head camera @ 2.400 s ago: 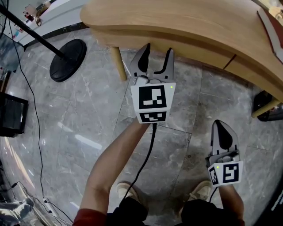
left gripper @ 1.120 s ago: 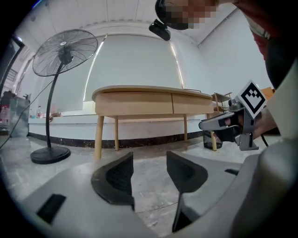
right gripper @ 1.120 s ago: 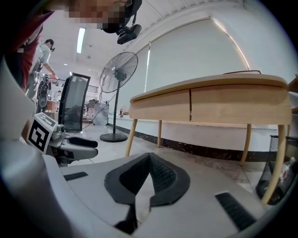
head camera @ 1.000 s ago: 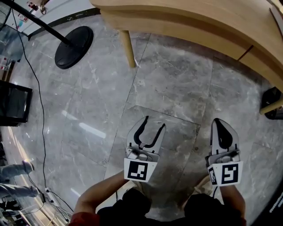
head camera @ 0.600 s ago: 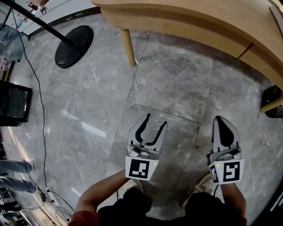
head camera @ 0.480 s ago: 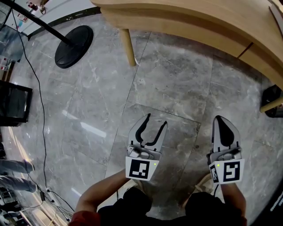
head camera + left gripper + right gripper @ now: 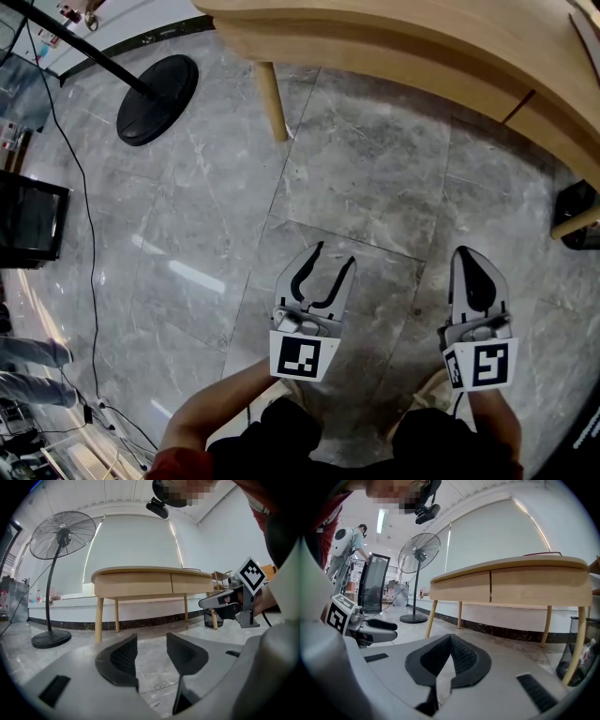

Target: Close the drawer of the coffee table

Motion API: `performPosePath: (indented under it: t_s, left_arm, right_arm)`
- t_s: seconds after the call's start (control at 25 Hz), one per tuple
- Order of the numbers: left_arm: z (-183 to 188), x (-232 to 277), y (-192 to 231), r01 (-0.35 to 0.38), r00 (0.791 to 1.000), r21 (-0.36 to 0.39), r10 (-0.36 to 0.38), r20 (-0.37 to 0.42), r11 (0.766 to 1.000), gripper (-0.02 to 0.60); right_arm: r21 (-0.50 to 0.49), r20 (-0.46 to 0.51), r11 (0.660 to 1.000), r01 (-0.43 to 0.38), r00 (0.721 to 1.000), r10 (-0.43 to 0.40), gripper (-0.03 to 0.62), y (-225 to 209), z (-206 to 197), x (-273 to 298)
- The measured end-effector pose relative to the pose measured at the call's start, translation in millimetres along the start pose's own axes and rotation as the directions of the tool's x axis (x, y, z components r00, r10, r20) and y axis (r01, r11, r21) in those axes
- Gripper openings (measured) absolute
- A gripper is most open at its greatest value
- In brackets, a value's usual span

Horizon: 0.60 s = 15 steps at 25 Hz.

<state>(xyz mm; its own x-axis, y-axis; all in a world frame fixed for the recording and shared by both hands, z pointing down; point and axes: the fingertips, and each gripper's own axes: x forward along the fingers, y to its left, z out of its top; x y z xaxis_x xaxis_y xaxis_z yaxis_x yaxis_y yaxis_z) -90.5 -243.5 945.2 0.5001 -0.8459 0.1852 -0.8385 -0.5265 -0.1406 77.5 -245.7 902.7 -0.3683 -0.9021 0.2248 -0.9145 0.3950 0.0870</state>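
Observation:
The wooden coffee table (image 7: 394,47) spans the top of the head view. In the left gripper view its two drawer fronts (image 7: 136,579) sit flush with the table's apron, with only a thin seam between them. My left gripper (image 7: 335,255) hangs over the floor well short of the table. It is open; its jaws have just been closing a little, with nothing between the pads (image 7: 123,656). My right gripper (image 7: 472,261) hovers to its right, shut and empty, its pads (image 7: 461,656) meeting at the tips. Both point toward the table (image 7: 511,571).
A standing fan (image 7: 61,534) with a round black base (image 7: 157,112) stands left of the table. A black screen (image 7: 28,220) and cables lie at the far left. A dark bin (image 7: 574,214) sits by the table's right leg. A person (image 7: 351,541) stands far off.
My left gripper has drawn back from the table's front edge to near my body, and in the last second it rolled slightly. The right gripper has stayed put.

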Motion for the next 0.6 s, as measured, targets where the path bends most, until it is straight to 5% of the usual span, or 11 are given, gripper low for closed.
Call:
performPosePath:
  t_s: [0.32, 0.6]
  left_arm:
    - [1.5, -1.1, -4.5, 0.03, 0.999, 0.045, -0.029, -0.017, 0.999, 0.149]
    - [2.9, -1.8, -2.0, 0.022, 1.0, 0.032, -0.022, -0.004, 0.999, 0.012]
  right_arm:
    - [0.008, 0.001, 1.0, 0.001, 1.0, -0.001, -0.003, 1.8, -0.4, 0.2]
    - [0.002, -0.005, 1.0, 0.0, 1.0, 0.0, -0.003, 1.6, -2.3, 1.4]
